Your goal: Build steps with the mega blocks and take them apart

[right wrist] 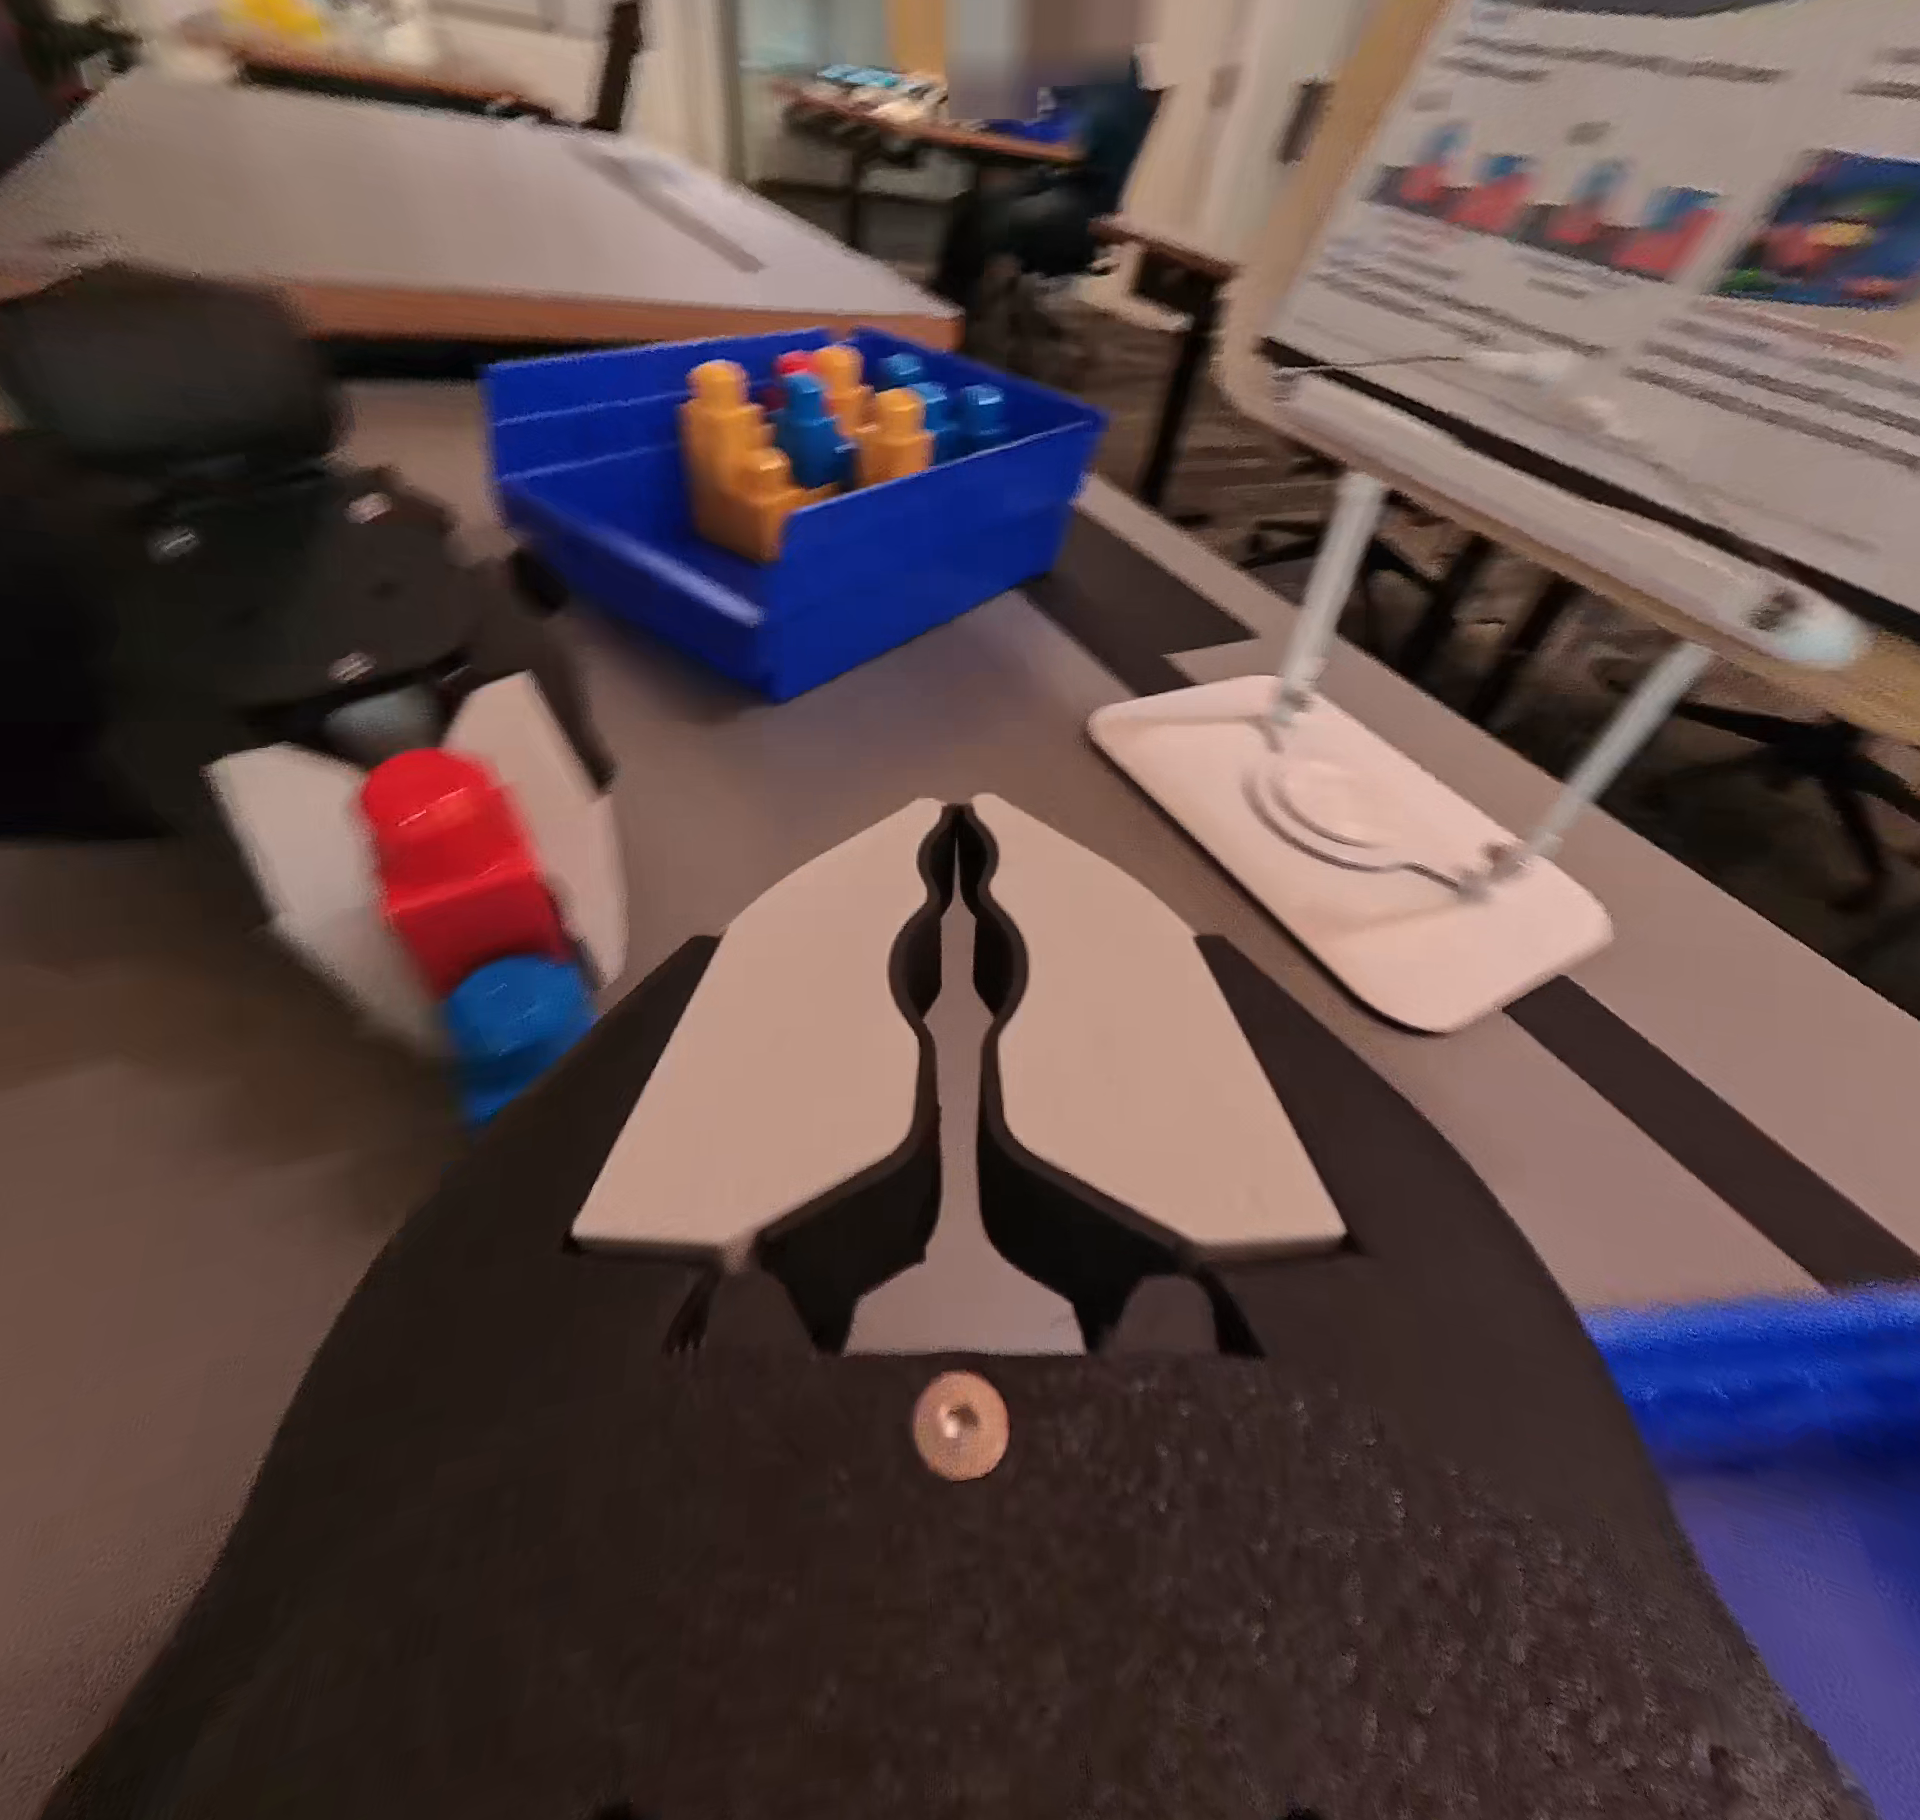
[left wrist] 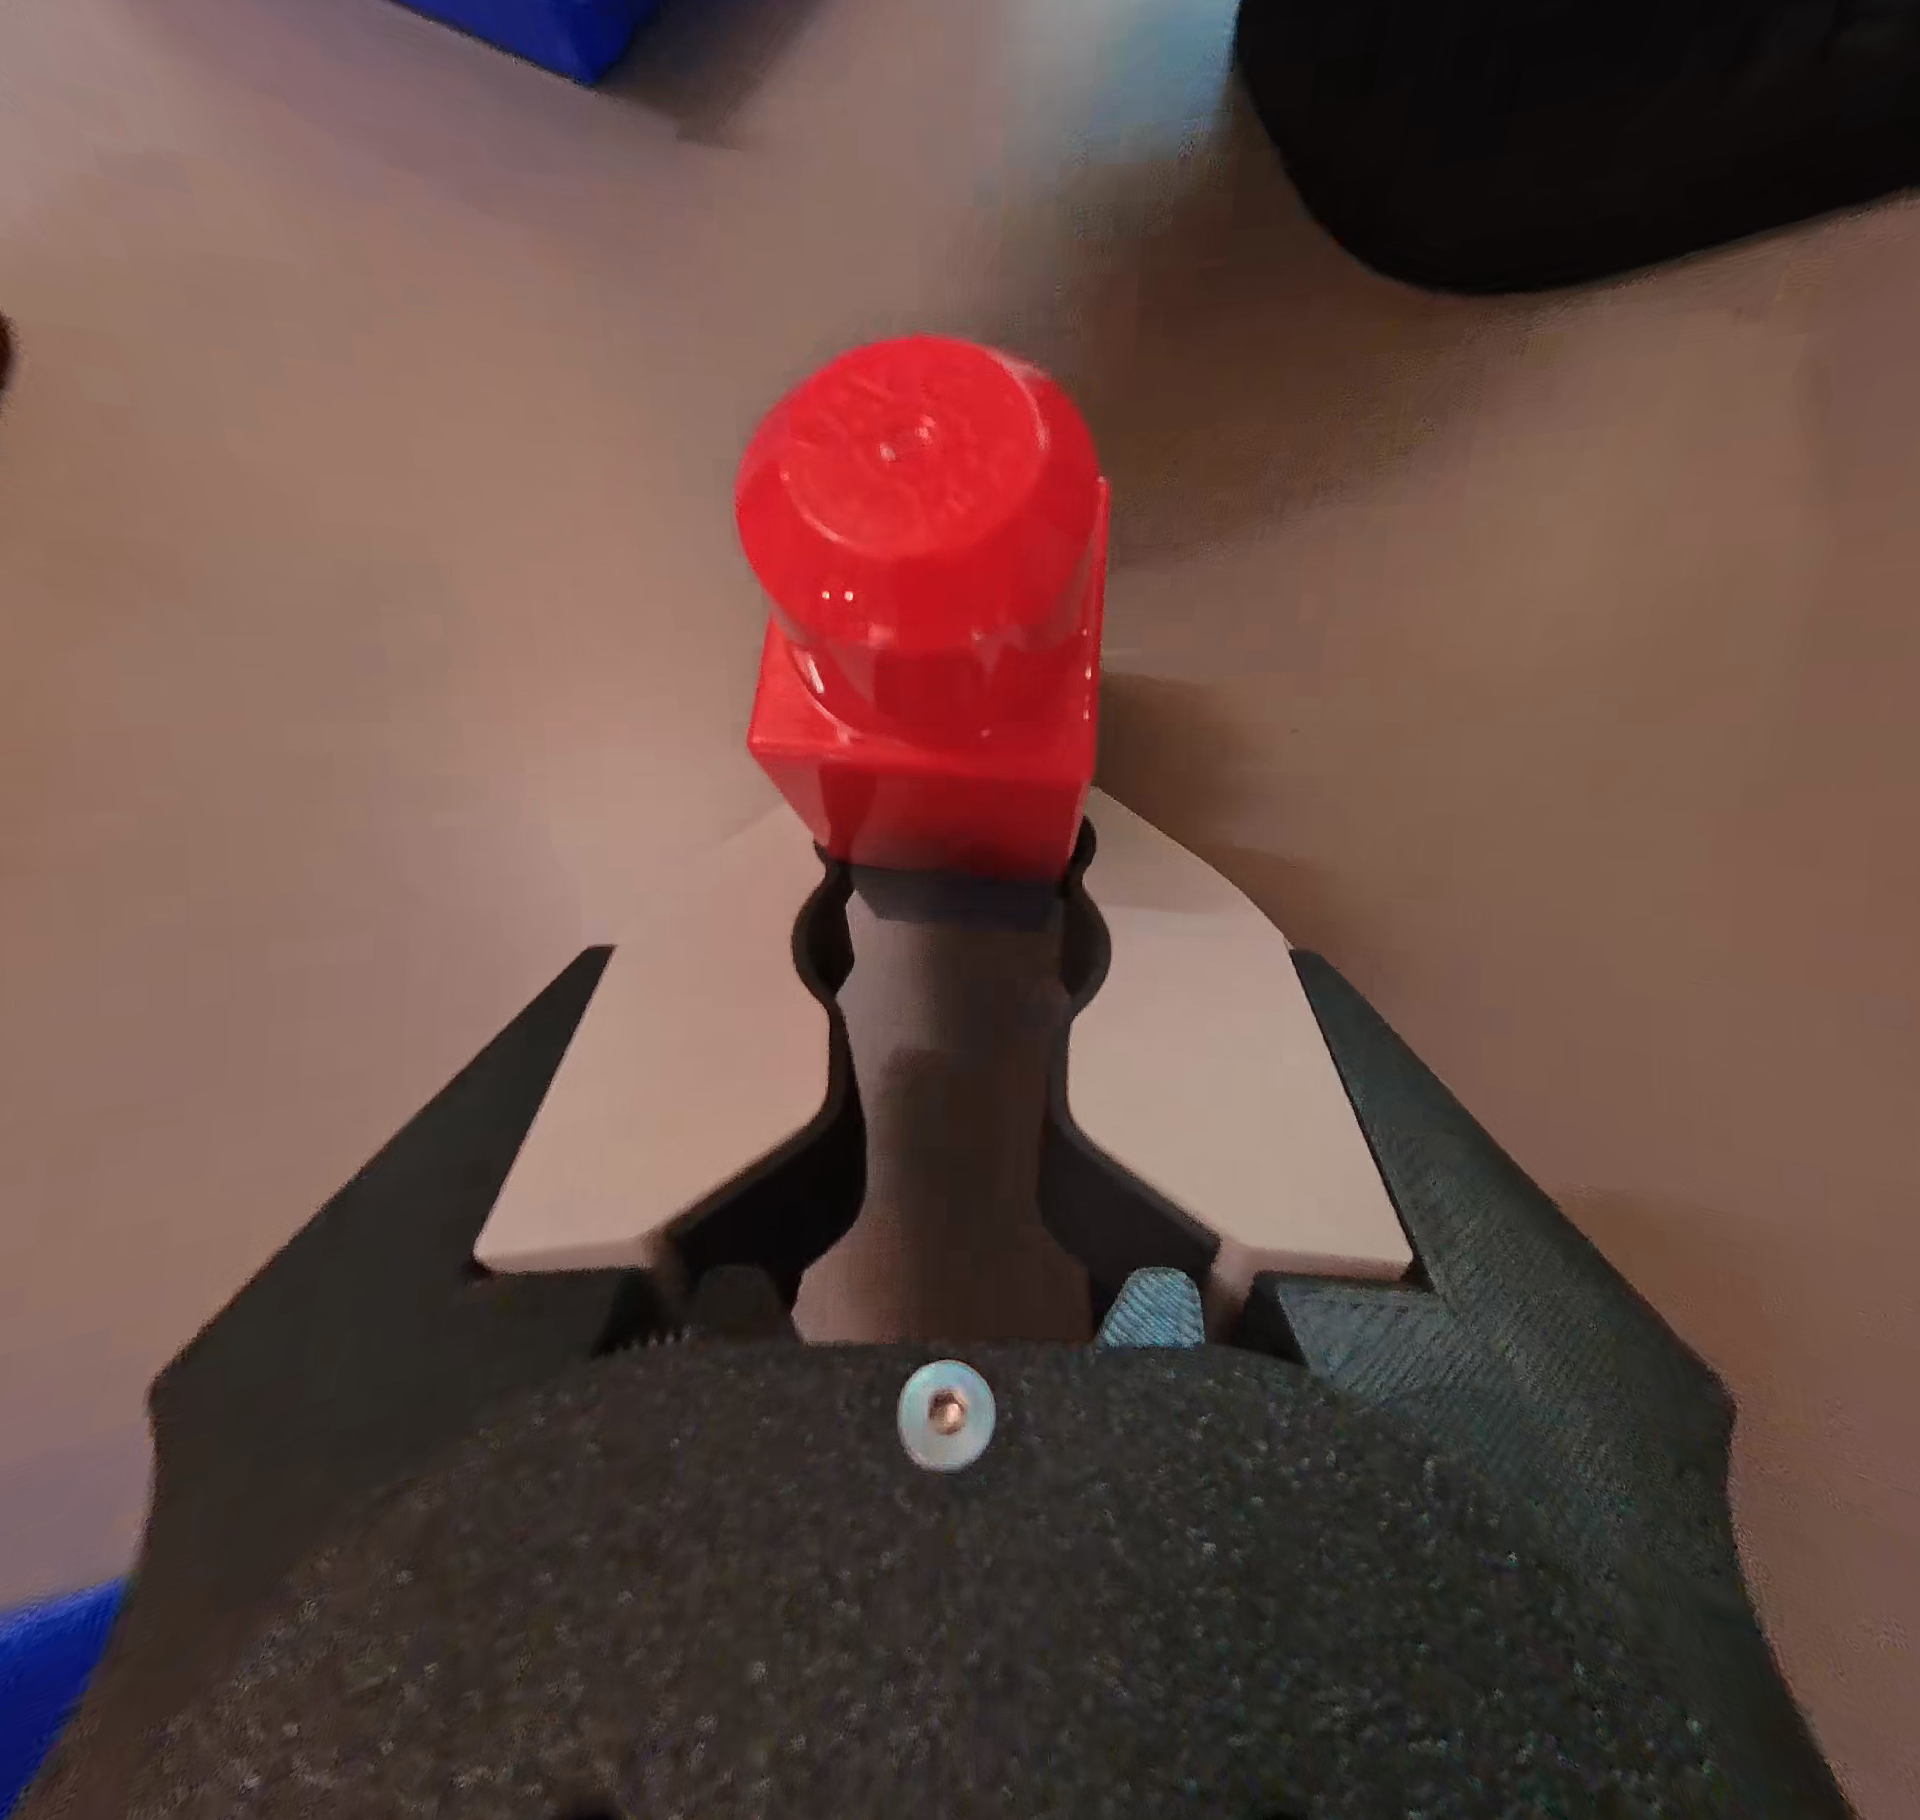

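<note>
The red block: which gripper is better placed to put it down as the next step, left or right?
Left. The left gripper is shut on the red block and holds it above the table. The right gripper is shut and holds nothing, and stands beside the block, not on it.

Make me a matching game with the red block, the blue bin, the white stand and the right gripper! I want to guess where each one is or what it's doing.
Things:
1. red block
2. blue bin
3. white stand
4. right gripper

Places or states:
A. holds up a poster board
B. shut, with nothing in it
C. has yellow and blue blocks standing inside
D. held in the left gripper

Pairs: 1-D, 2-C, 3-A, 4-B
</note>
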`<action>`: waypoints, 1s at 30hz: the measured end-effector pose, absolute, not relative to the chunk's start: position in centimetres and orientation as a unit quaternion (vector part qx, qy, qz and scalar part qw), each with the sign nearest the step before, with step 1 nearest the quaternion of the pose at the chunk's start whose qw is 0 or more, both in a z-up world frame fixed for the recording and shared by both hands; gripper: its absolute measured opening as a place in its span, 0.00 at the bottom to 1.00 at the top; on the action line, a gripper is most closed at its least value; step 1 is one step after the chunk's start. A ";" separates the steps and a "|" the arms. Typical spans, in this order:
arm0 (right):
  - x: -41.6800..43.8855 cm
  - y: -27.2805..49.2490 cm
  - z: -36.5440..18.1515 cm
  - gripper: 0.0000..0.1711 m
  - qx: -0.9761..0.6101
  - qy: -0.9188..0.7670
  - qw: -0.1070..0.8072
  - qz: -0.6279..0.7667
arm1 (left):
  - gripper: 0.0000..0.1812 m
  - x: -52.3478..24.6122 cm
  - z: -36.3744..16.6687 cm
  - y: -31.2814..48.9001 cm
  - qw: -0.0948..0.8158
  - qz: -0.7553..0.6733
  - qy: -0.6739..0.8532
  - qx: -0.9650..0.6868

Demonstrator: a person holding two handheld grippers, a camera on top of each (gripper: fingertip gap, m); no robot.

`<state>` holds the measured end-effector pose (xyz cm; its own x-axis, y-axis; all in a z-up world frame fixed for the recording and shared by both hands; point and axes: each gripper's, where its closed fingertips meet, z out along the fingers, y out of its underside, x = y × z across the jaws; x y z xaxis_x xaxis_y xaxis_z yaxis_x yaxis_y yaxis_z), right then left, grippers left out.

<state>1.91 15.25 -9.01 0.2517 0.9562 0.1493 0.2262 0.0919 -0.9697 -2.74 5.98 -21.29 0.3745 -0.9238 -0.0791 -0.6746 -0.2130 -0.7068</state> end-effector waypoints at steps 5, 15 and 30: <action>0.0 8.9 -11.0 0.21 -0.539 -0.653 0.428 0.316 | 0.21 -4.4 -20.9 6.2 0.319 -0.128 0.534 -0.772; -3.6 4.6 -16.0 0.36 -0.513 -0.737 0.360 0.252 | 0.21 -4.5 -21.5 5.5 0.299 -0.050 0.573 -0.761; -3.1 4.8 -8.5 0.21 -0.461 -0.589 0.431 0.504 | 0.22 -2.9 -14.3 5.1 0.462 -0.233 0.509 -0.688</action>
